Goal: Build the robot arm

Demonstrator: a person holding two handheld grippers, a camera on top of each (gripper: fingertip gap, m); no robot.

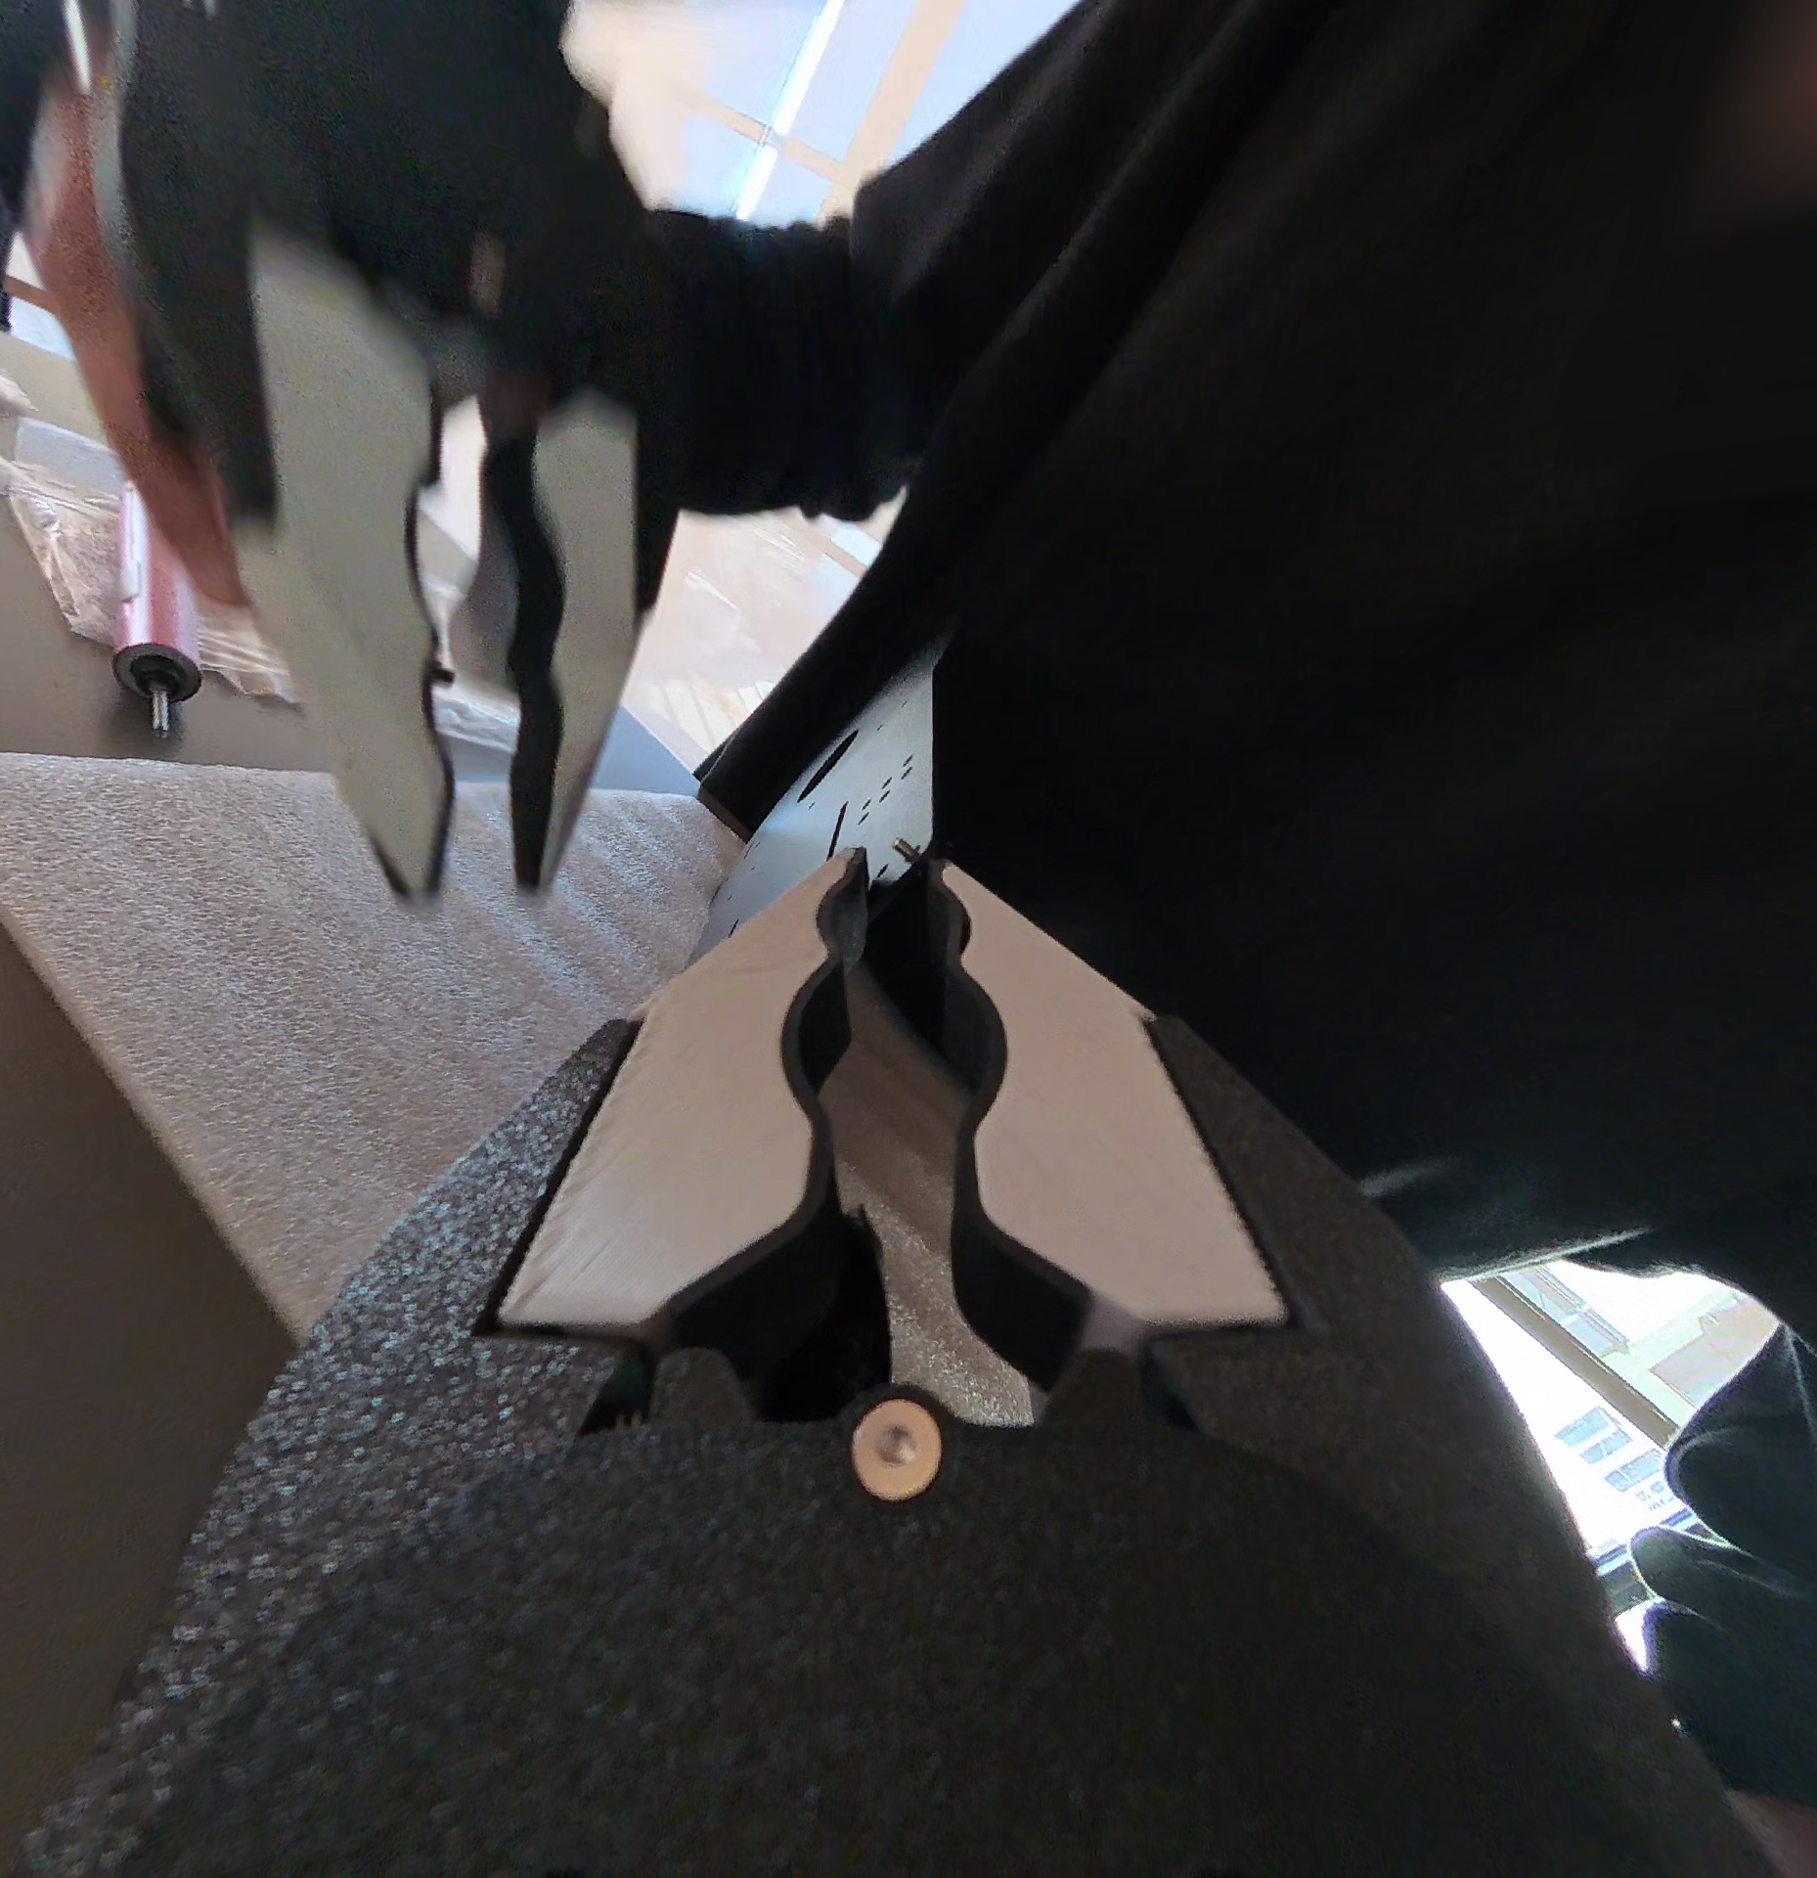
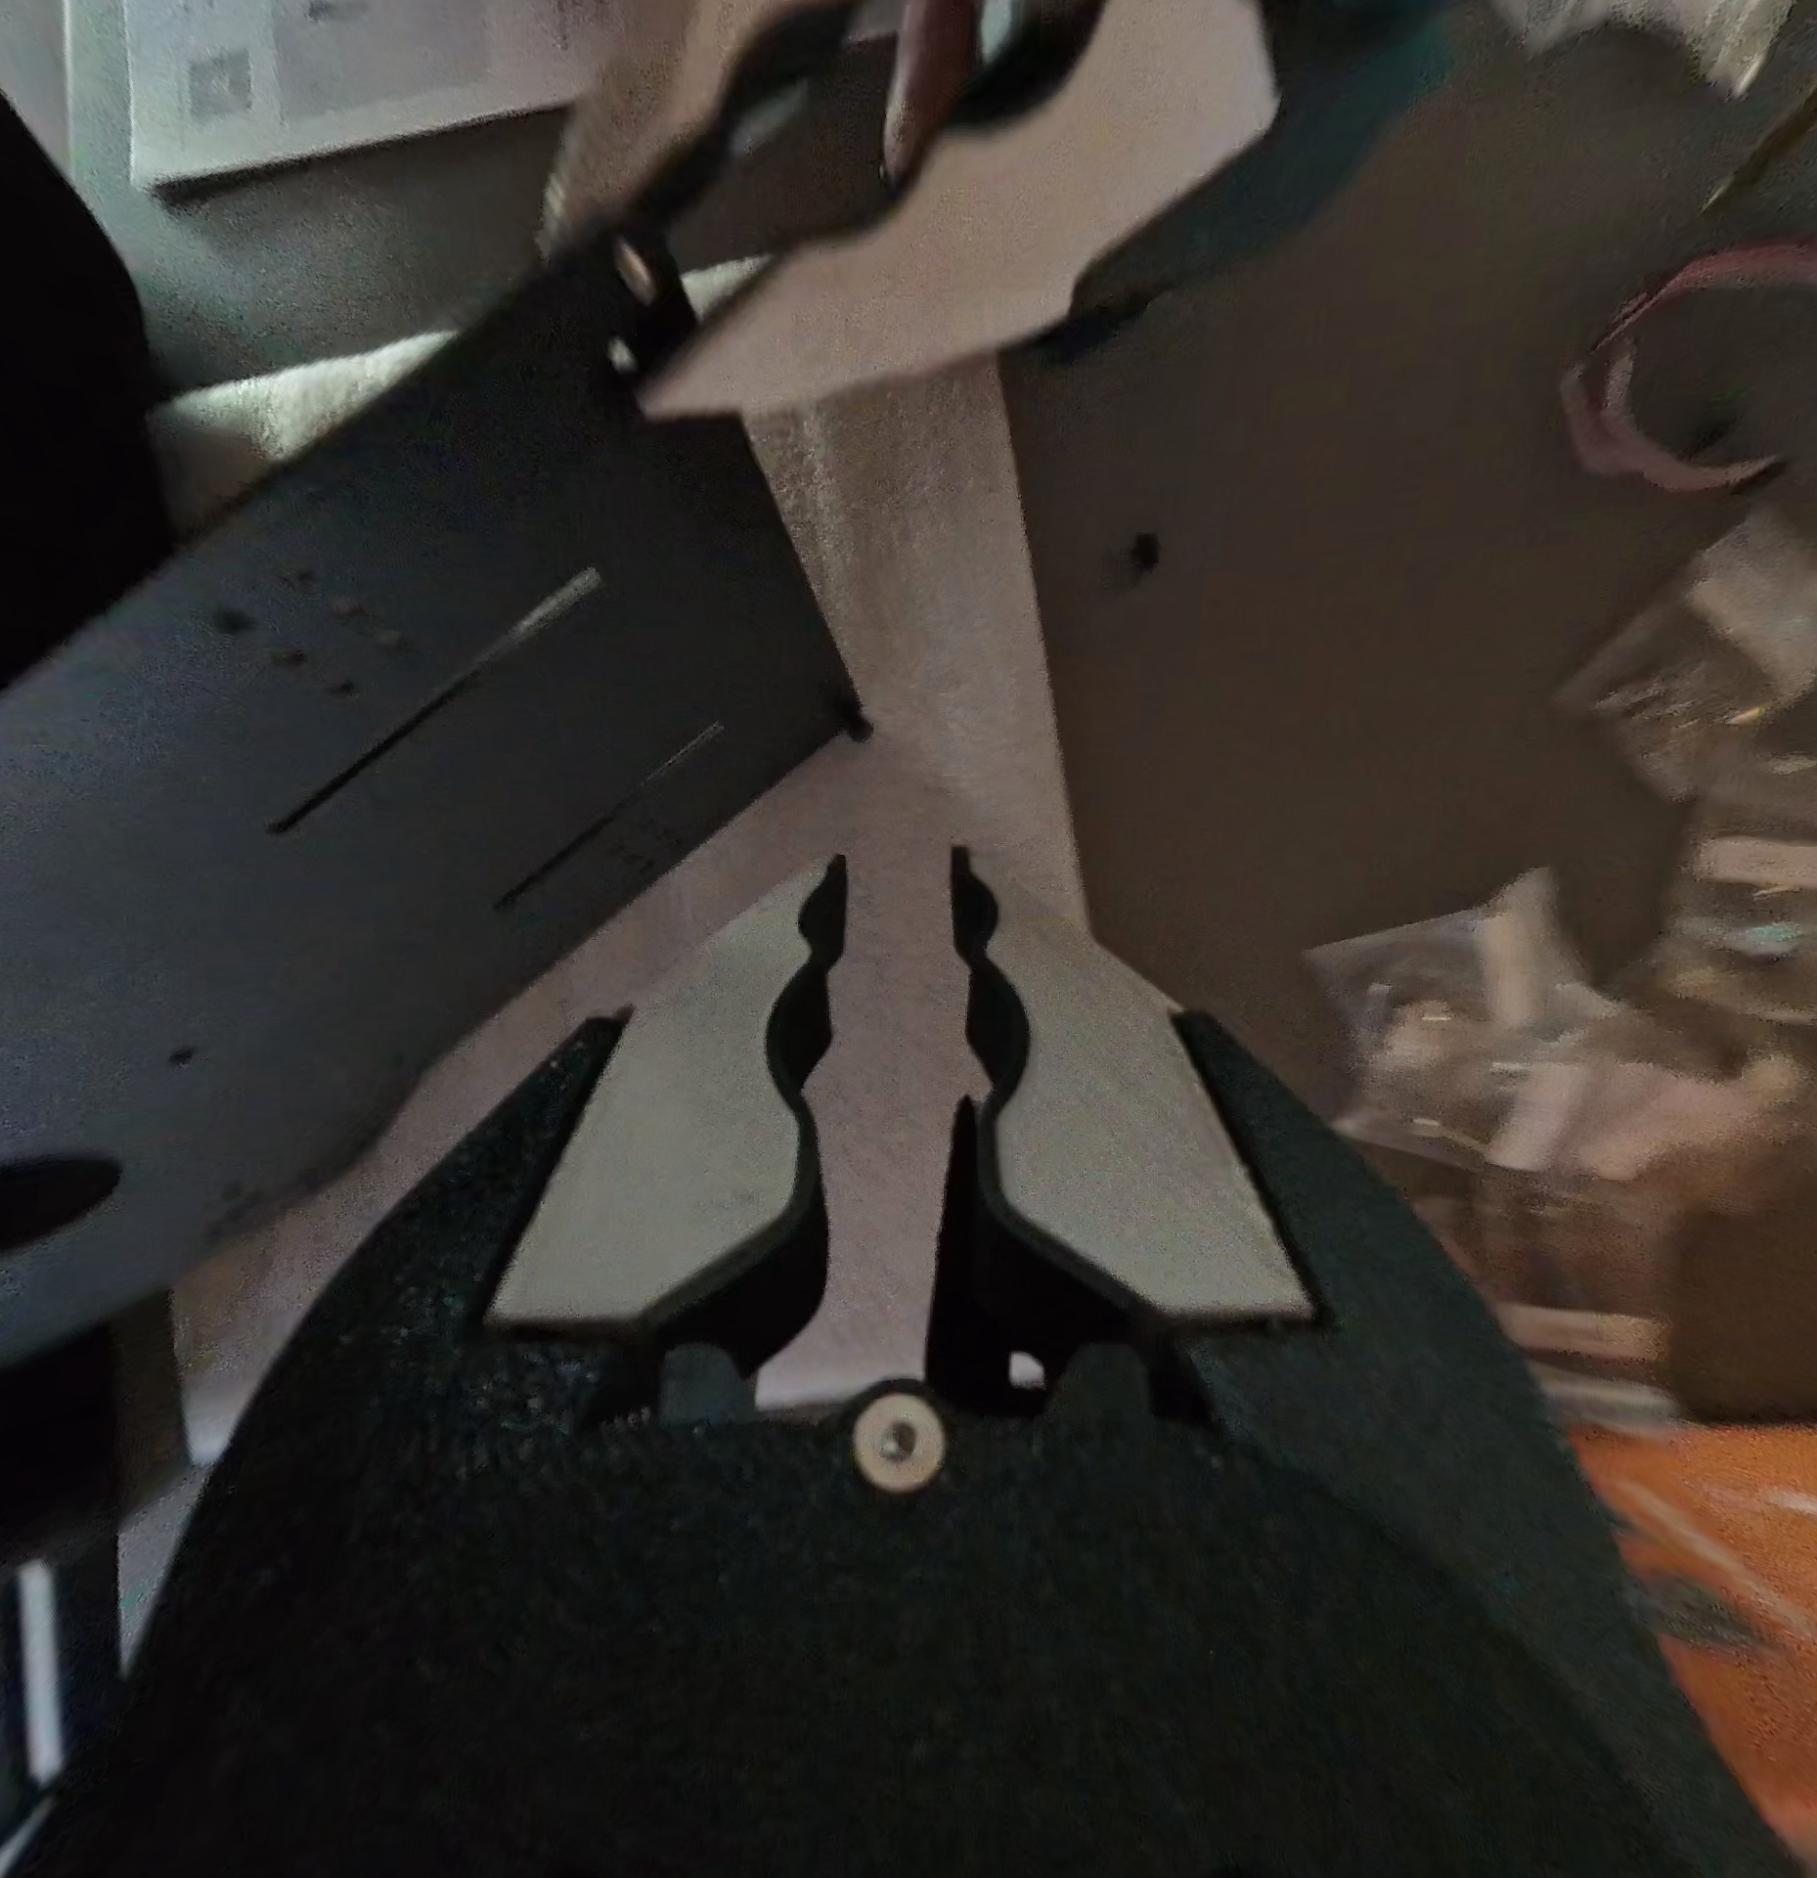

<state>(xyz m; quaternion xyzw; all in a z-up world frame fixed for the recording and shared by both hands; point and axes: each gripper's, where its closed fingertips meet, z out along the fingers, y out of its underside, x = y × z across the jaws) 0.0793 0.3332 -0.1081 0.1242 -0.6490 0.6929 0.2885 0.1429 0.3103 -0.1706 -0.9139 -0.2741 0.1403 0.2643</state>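
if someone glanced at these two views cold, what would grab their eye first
Most striking is the grey metal plate with slots and small holes, tilted in the air over white foam sheet and clamped at one edge by the left gripper. Next is the right gripper, empty with its fingers apart, hovering above the foam just beside the plate. At the far left of the left wrist view a pink roller with a black end cap lies on the table.
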